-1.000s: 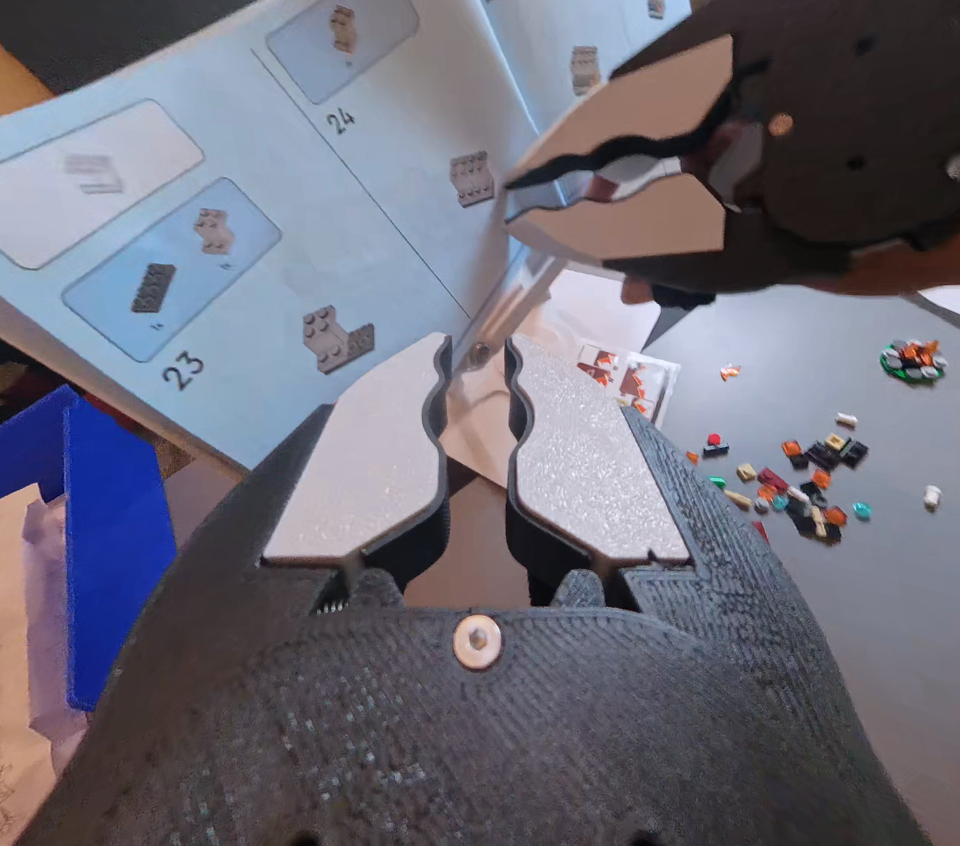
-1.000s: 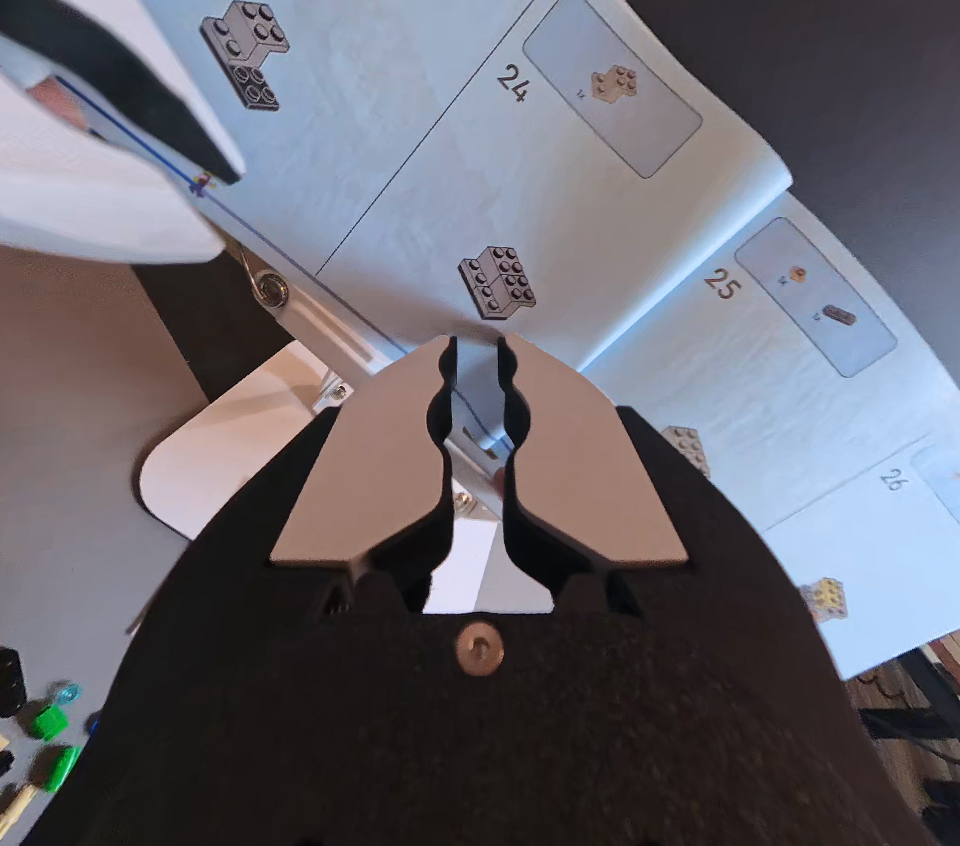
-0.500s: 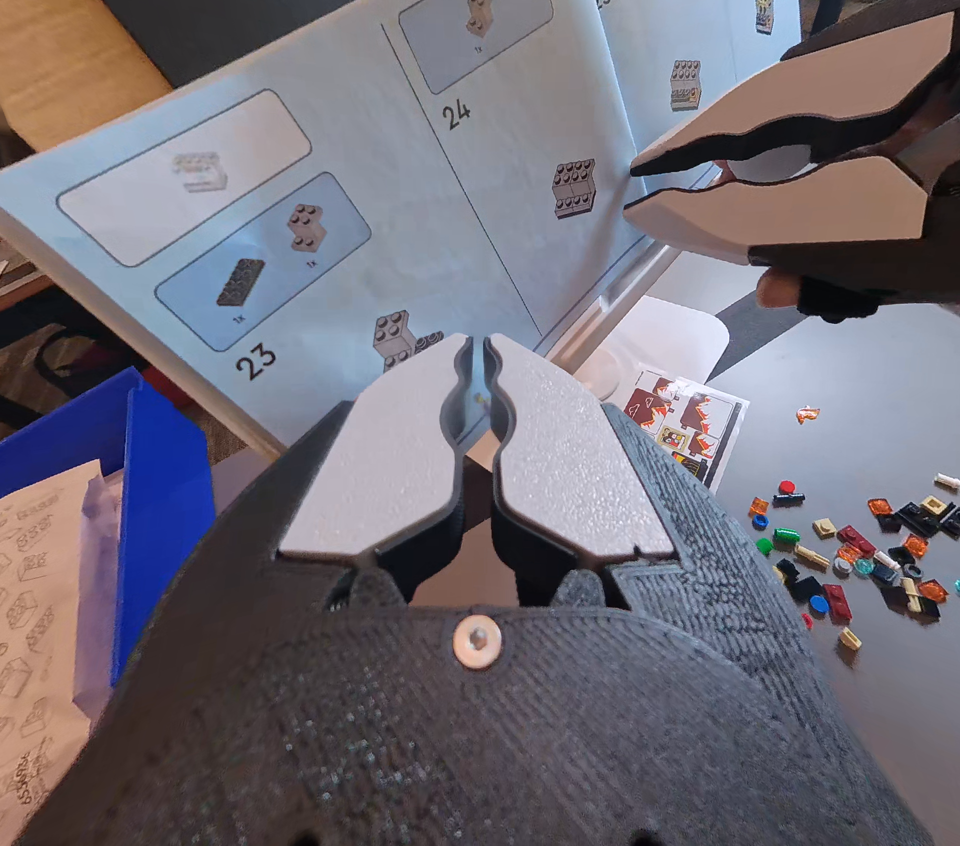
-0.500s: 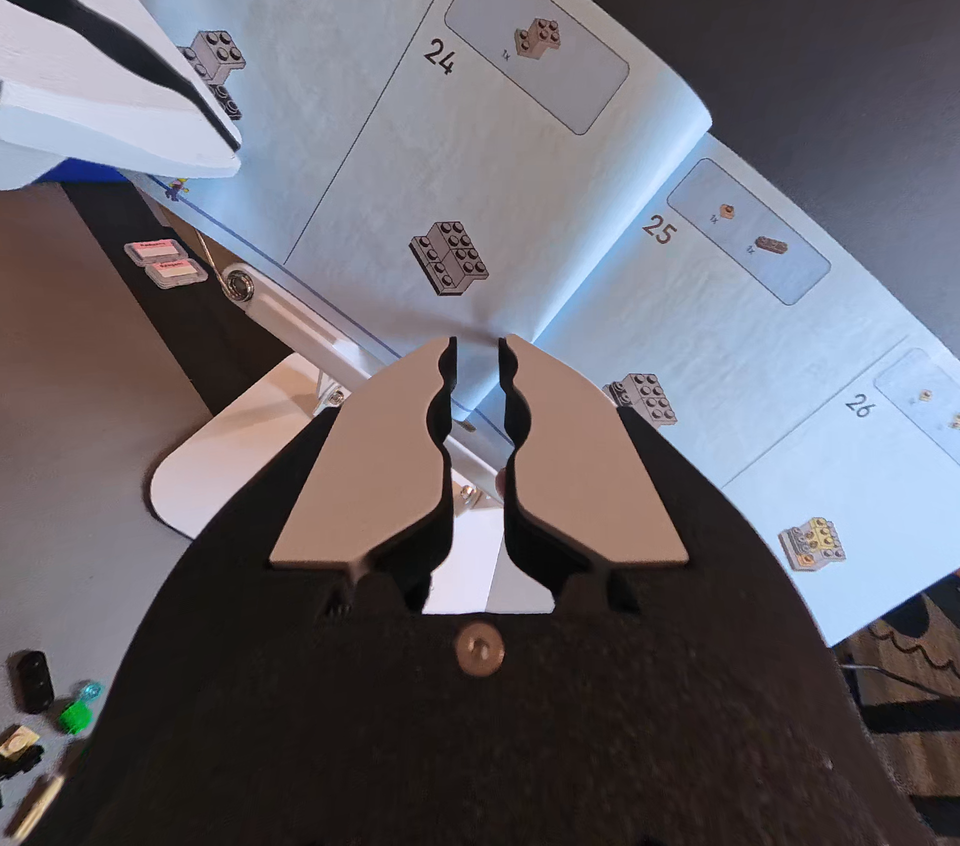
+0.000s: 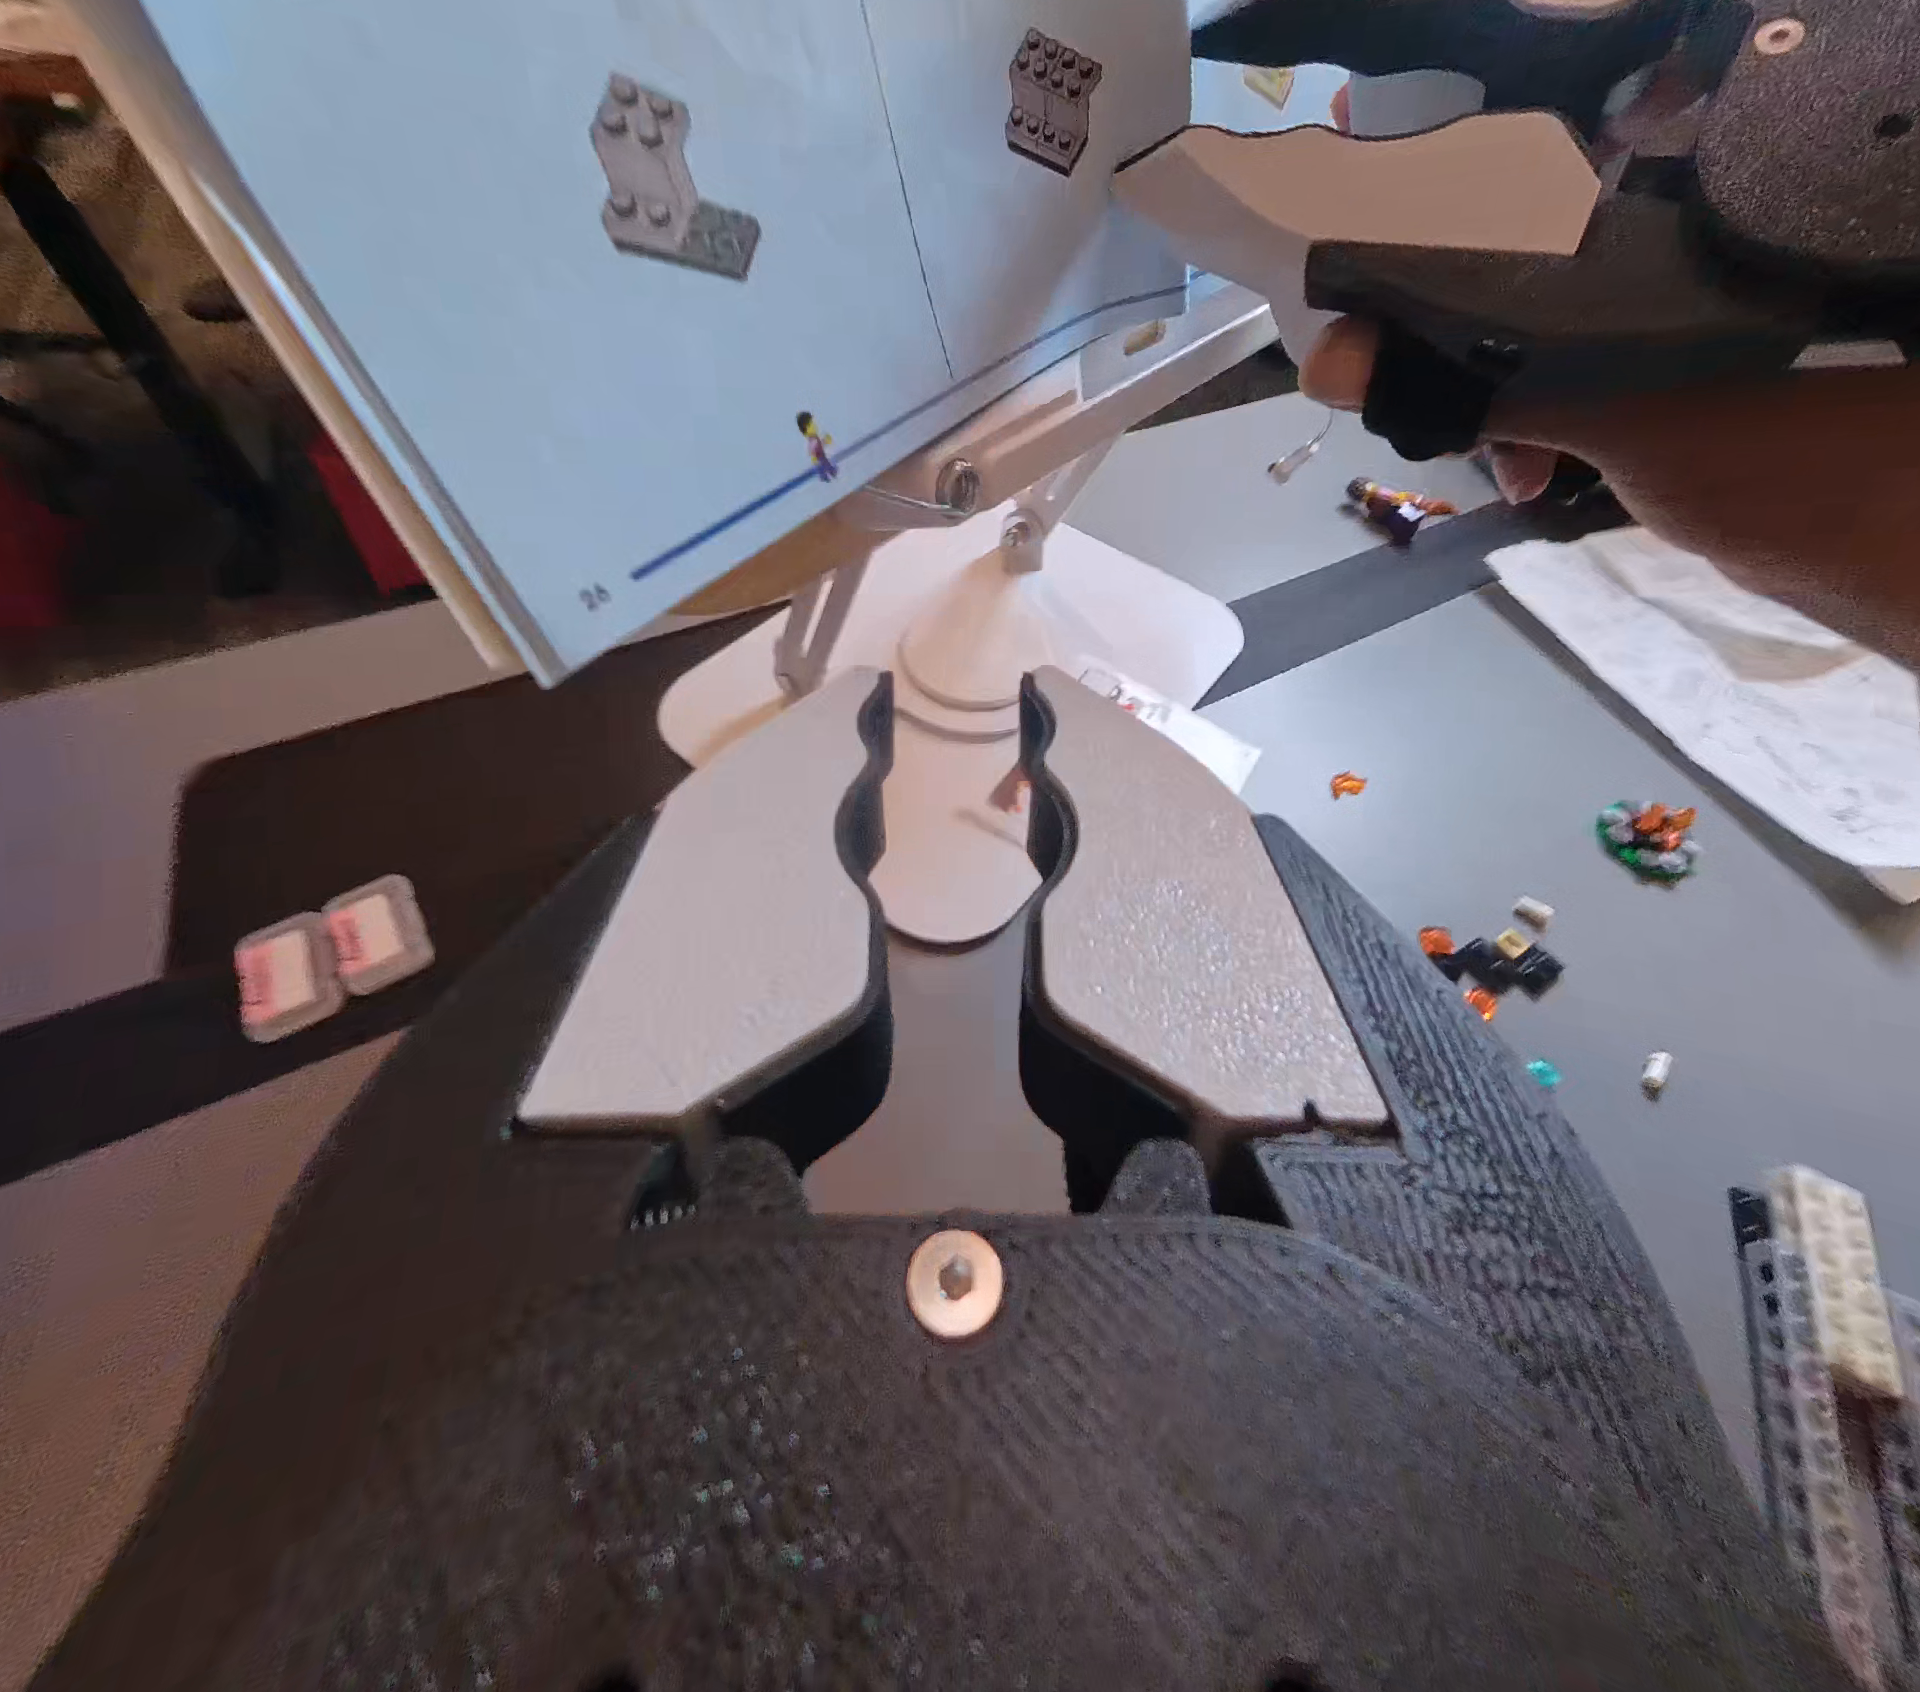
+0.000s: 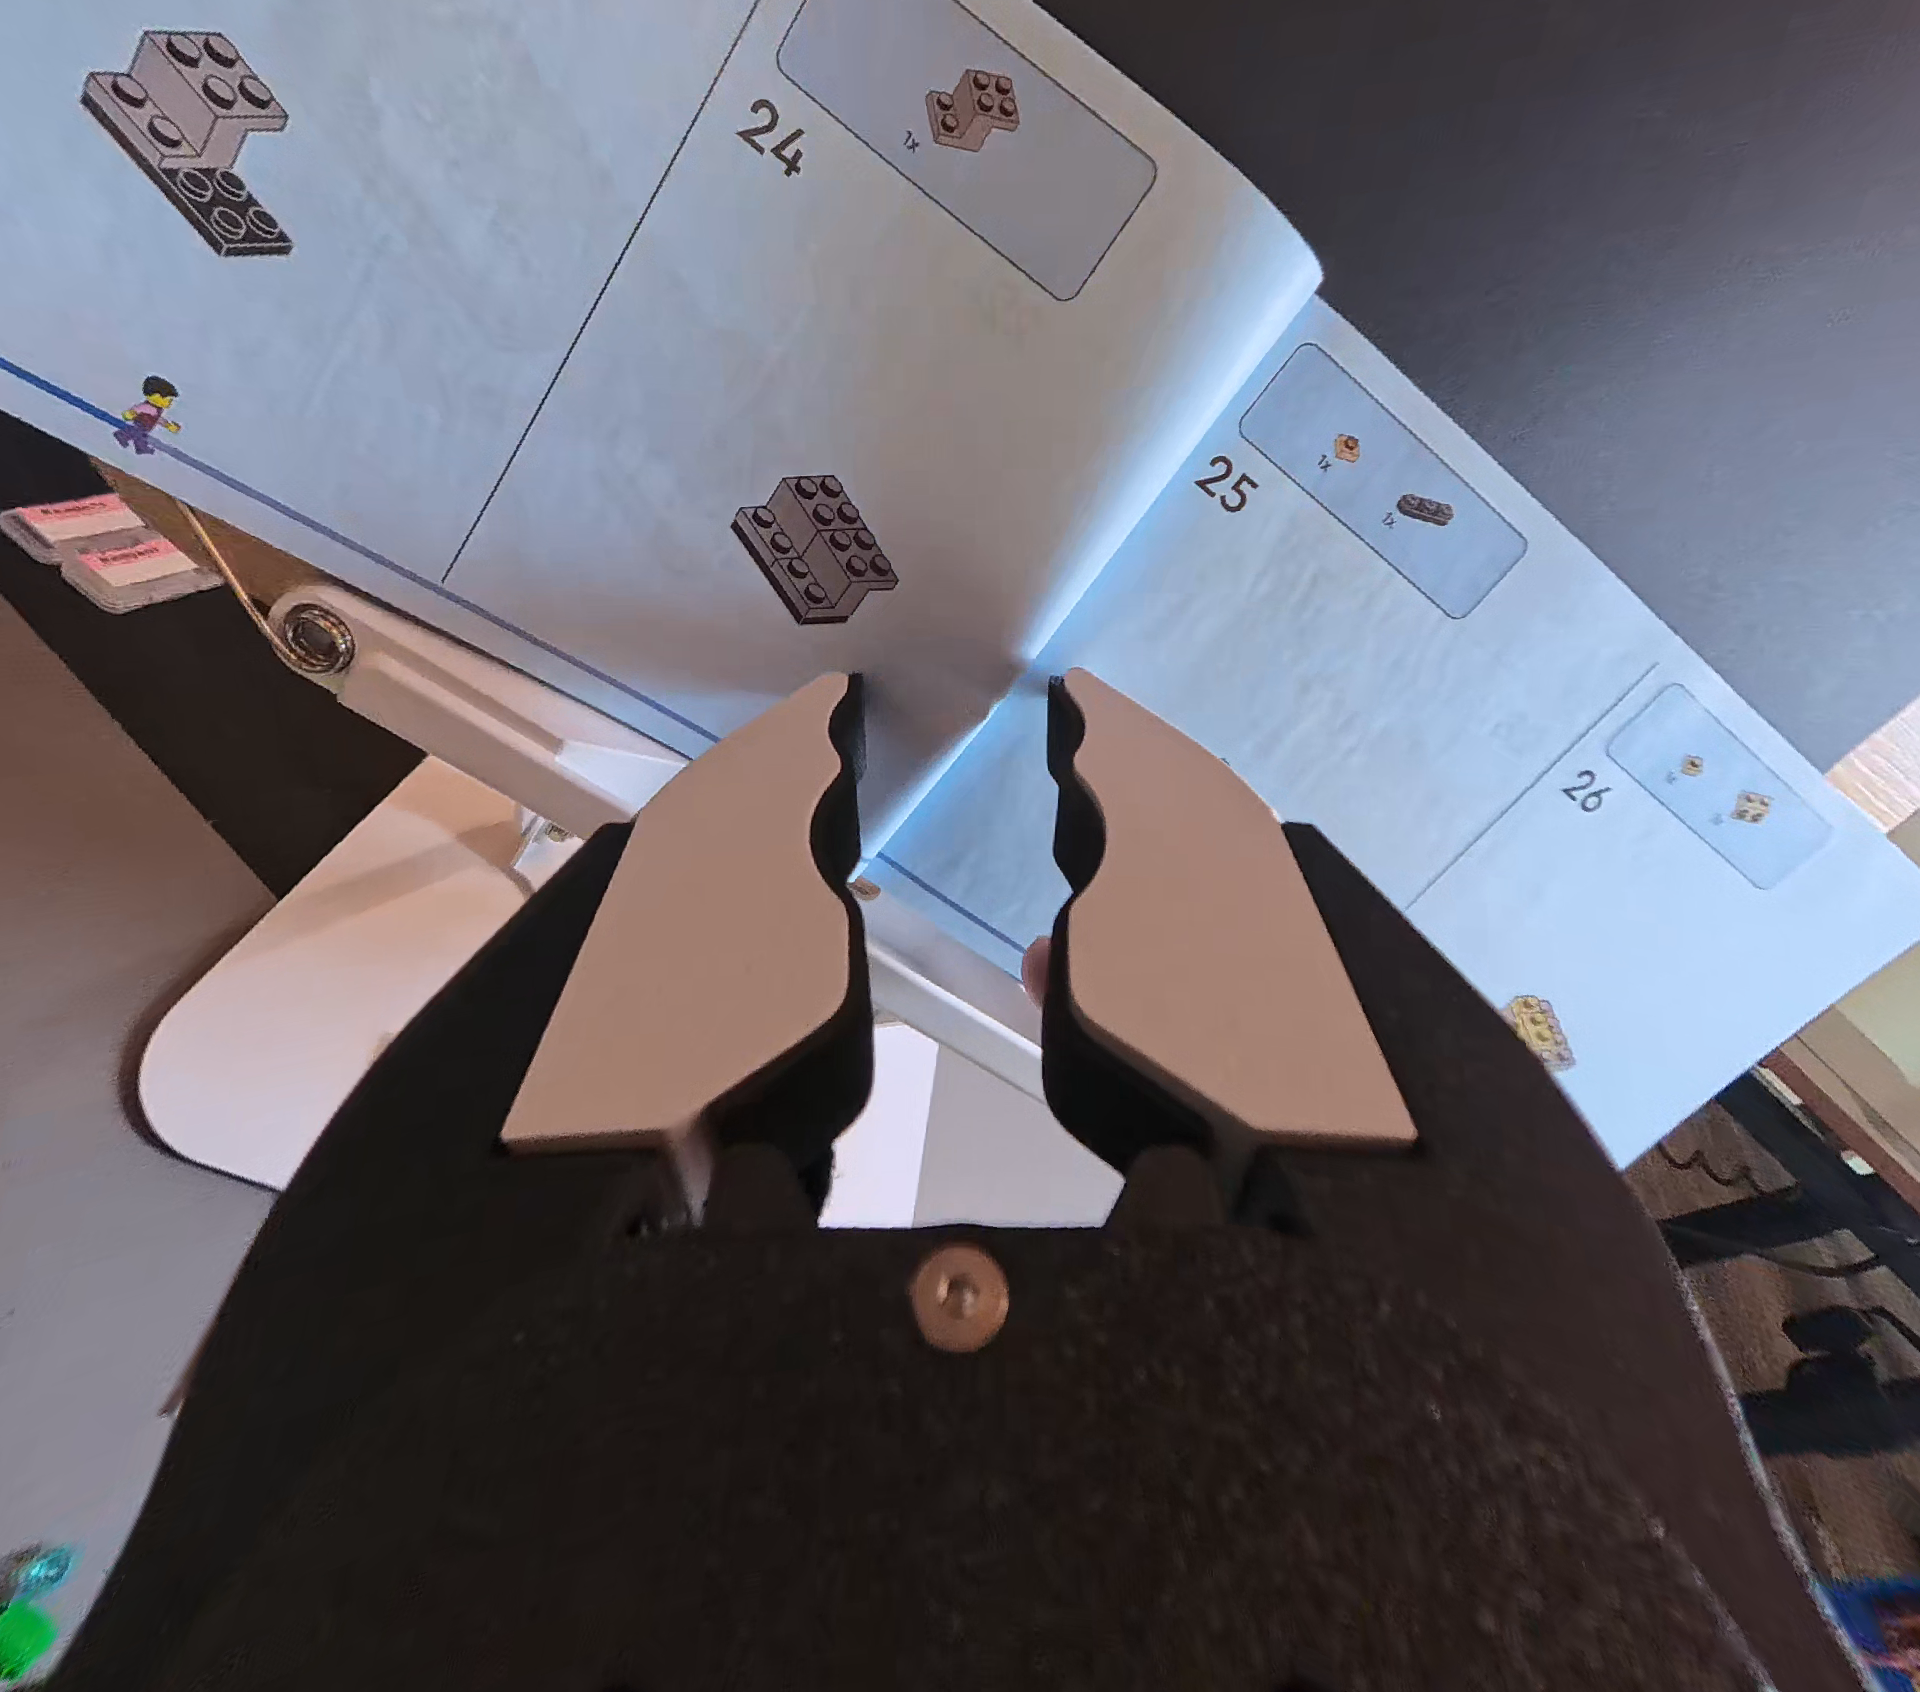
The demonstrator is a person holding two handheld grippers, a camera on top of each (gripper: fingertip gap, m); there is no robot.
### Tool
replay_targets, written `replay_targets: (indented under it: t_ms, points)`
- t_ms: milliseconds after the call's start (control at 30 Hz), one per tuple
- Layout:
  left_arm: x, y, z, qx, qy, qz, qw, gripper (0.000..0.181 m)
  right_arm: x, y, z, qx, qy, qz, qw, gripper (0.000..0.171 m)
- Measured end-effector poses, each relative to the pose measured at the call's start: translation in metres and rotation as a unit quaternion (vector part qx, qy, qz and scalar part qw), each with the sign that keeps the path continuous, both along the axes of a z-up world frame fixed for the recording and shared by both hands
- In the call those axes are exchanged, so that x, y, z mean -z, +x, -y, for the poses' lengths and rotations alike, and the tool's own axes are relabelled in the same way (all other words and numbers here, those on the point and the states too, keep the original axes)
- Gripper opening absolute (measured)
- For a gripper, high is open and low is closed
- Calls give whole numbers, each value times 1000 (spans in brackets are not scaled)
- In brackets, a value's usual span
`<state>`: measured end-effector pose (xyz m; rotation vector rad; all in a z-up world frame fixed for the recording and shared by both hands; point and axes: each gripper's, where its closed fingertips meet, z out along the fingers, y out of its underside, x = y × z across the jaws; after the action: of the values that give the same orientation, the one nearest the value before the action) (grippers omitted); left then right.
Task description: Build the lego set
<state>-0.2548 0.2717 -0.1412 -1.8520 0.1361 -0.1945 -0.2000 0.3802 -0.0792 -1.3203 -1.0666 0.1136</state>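
Note:
The instruction booklet [image 5: 644, 208] stands open on a white stand [image 5: 1143, 614]. My left gripper [image 5: 951, 697] is open and empty, low over the stand's base and below the booklet. My right gripper [image 6: 954, 686] is open, and its jaws straddle the lower edge of the booklet [image 6: 727, 292] at the middle fold without pinching it. It also shows in the left wrist view [image 5: 1158, 104], at the page's right edge. Loose lego pieces [image 5: 1496, 967] lie scattered on the dark table to the right.
A small green round build [image 5: 1647, 842], a minifigure [image 5: 1392, 504], a sticker sheet [image 5: 1174, 723] and a white paper sheet [image 5: 1714, 686] lie to the right. A grey and white assembly [image 5: 1829, 1310] is at lower right. Two small pink-topped cases [image 5: 322, 951] lie left. The small green round build [image 5: 1647, 842] is about 30 cm from both grippers' fingertips.
Both grippers have opened wider. My left gripper has dropped from the booklet's lower edge to the stand's base. My right gripper stays at the fold.

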Motion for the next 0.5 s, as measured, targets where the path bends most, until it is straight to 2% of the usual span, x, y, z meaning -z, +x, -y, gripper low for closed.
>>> replay_targets:
  t_ms: [100,167,233,300,400,500]
  points:
    - [-1,9,-16,-6,18,114,993,41,0,0,1,0,-2,8,1000,33]
    - [-16,5,-28,-30,51,167,984,41,-2,-1,3,-1,1,15,1000,33]
    - [-24,-1,-39,-57,63,195,977,32,-6,-1,5,-2,14,22,1000,33]
    - [-23,-12,-44,-95,72,186,975,10,-9,-2,5,2,26,33,999,33]
    - [-21,-13,-42,-96,91,234,963,8,-9,-4,3,5,32,44,998,35]
    - [-19,-14,-39,-88,116,340,929,6,-8,-5,1,10,36,46,998,35]
